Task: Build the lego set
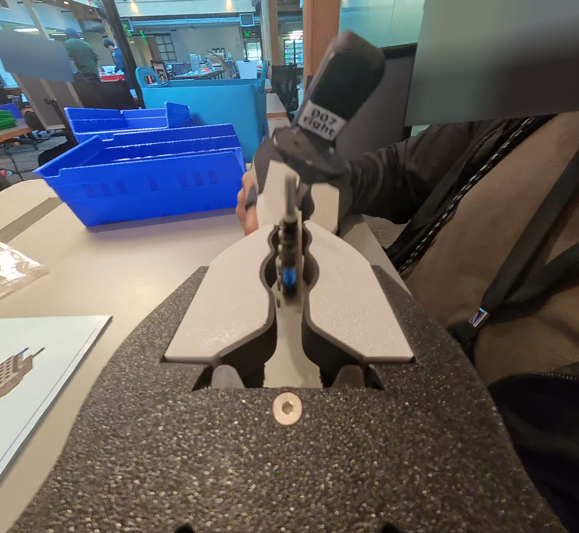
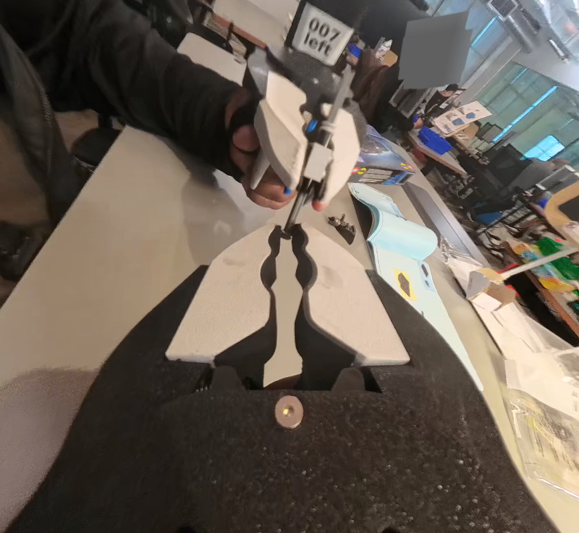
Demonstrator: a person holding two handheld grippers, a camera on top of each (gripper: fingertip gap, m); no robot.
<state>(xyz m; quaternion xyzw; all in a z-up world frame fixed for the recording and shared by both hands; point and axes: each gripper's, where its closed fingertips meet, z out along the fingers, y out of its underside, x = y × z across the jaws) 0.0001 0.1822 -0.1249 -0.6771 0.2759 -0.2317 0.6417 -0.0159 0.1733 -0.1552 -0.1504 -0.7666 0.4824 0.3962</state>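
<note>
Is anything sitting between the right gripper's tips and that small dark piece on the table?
Nothing visible: only bare table lies between the right gripper and the small dark piece.

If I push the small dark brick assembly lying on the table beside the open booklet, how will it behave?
The small dark brick assembly looks light, so it would probably slide on the smooth table. Its wedge shape suggests no rolling. Protruding bits may snap off.

You have two grippers point(image 1: 289, 229) point(image 2: 286, 229) (each closed on the same grey build point(image 2: 322, 154) with its dark rod point(image 2: 296, 210)), three blue bins point(image 1: 150, 185), one teal crate point(image 1: 213, 101), one open booklet point(image 2: 404, 236), one box point(image 2: 379, 163), and one loose dark piece point(image 2: 343, 228).
</note>
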